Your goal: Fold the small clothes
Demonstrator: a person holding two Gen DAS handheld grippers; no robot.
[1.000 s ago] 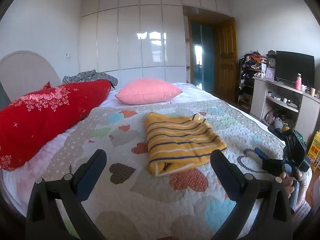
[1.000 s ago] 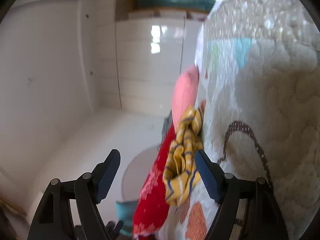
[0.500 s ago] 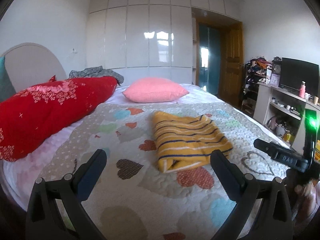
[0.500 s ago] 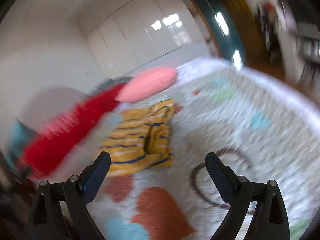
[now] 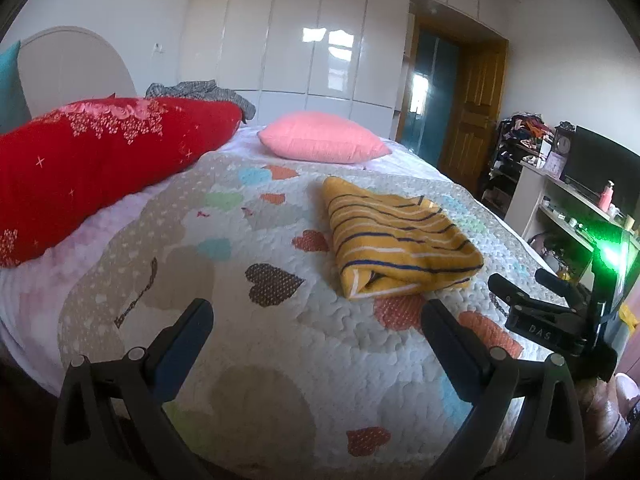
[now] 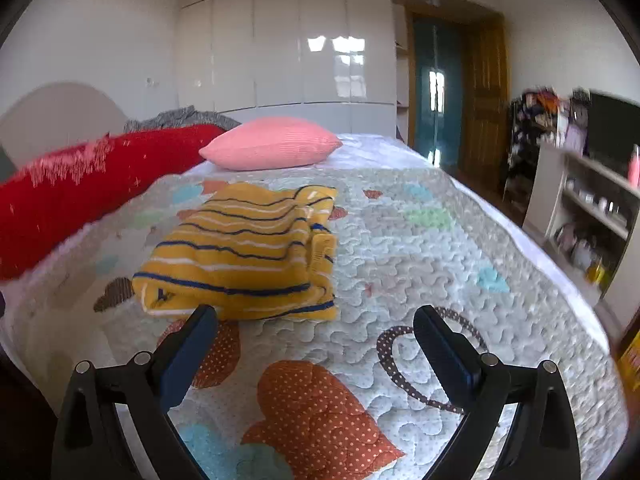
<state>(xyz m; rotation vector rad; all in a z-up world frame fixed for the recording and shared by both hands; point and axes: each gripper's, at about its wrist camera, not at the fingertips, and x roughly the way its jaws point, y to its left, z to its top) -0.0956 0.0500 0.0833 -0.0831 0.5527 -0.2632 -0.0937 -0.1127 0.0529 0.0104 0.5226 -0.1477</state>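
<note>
A: What colours do you see from the rig?

B: I see a folded mustard-yellow knit garment [image 5: 396,240] with thin navy and white stripes. It lies on a pale grey quilted bedspread [image 5: 248,344] patterned with hearts in orange polka dot, brown polka dot, teal and mint green.

A: And the pillows?

B: I see a long red bolster cushion [image 5: 92,164] with pink and white floral print, and a plain salmon-pink pillow [image 5: 320,142]. My black gripper fingers [image 6: 444,350] carry dark blue pads. The glossy wardrobe doors [image 5: 304,40] are white.
</note>
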